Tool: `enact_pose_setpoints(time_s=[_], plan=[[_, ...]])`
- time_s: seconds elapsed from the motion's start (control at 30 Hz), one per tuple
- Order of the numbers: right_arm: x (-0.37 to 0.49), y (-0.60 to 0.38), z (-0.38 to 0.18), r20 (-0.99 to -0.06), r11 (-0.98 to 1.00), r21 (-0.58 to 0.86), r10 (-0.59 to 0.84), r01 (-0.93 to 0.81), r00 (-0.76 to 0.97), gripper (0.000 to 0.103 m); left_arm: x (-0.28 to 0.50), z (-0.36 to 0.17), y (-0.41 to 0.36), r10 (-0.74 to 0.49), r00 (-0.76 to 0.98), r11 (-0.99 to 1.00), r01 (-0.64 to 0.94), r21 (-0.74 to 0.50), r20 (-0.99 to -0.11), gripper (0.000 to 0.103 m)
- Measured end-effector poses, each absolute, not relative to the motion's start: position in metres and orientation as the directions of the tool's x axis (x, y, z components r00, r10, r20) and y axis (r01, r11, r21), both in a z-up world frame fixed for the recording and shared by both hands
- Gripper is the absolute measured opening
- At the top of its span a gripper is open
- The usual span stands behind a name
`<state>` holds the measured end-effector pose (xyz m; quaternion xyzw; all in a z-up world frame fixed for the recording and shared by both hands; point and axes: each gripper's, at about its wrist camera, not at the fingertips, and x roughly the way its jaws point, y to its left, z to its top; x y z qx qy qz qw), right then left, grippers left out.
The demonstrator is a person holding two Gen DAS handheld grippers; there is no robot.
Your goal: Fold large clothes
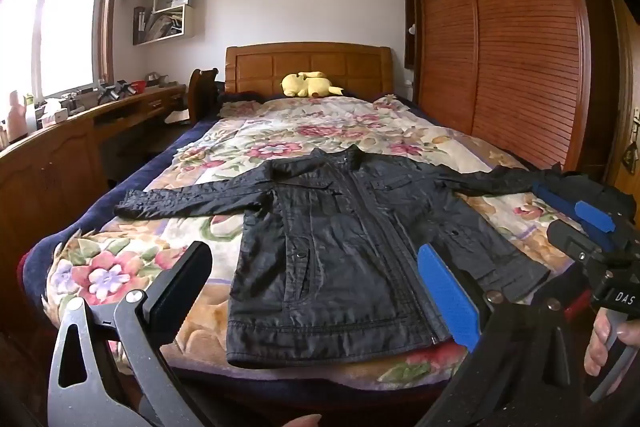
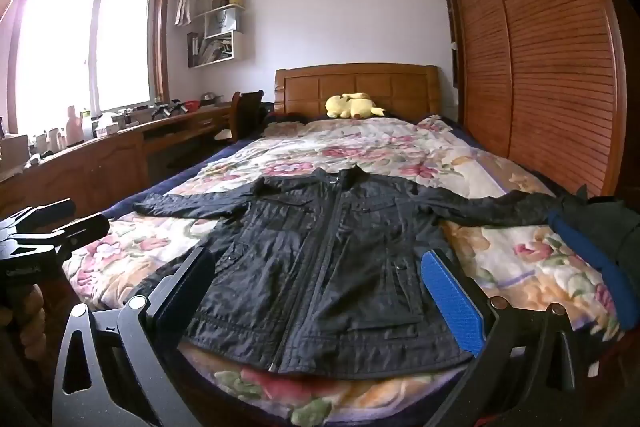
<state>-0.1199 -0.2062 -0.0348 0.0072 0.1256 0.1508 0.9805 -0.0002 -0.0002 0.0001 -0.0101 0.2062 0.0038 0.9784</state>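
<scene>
A black zipped jacket (image 1: 340,247) (image 2: 320,247) lies flat and front up on the floral bedspread (image 1: 280,135) (image 2: 360,151). Both sleeves are spread out to the sides and the hem is nearest me. My left gripper (image 1: 316,291) stands open above the hem, with nothing between its black finger and its blue pad. My right gripper (image 2: 320,295) is also open, over the hem's right half, not touching the cloth. Each gripper shows in the other's view: the right gripper (image 1: 588,227) at the right edge, the left gripper (image 2: 68,219) at the left edge.
A dark garment with blue lining (image 2: 592,247) is bunched at the bed's right edge by the jacket's cuff. A yellow plush toy (image 1: 310,85) lies at the wooden headboard. A slatted wardrobe (image 1: 500,39) runs close along the right. A cluttered desk (image 1: 80,115) and a chair (image 1: 202,87) stand on the left.
</scene>
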Motion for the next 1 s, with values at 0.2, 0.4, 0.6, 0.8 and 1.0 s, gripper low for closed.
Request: enact_pose_setpoints(time_s=[0.2, 0.4, 0.6, 0.8, 1.0], plan=[[-0.1197, -0.2039, -0.0342, -0.251, 0.954, 0.040, 0.296, -0.296, 0.922, 0.103, 0.0009, 0.0000, -0.0009, 0.010, 0.912, 1.000, -0.016, -0.012, -0.410, 0.103], [-0.1212, -0.2080, -0.0341, -0.247, 0.953, 0.050, 0.302, -0.299, 0.921, 0.103, 0.0011, 0.0001, -0.0002, 0.010, 0.913, 1.000, -0.017, -0.015, -0.407, 0.103], [-0.1210, -0.2051, -0.0351, -0.248, 0.952, 0.048, 0.304, -0.302, 0.920, 0.103, 0.0005, 0.0001, -0.0004, 0.010, 0.915, 1.000, -0.018, -0.015, -0.404, 0.103], [-0.1218, -0.2039, -0.0351, -0.248, 0.951, 0.050, 0.307, -0.304, 0.919, 0.103, -0.0020, 0.0065, 0.0023, 0.013, 0.916, 1.000, -0.019, -0.012, -0.402, 0.103], [-0.1219, -0.2052, -0.0350, -0.244, 0.950, 0.053, 0.310, -0.307, 0.919, 0.103, -0.0035, 0.0090, 0.0025, 0.014, 0.917, 1.000, -0.020, -0.010, -0.399, 0.103]])
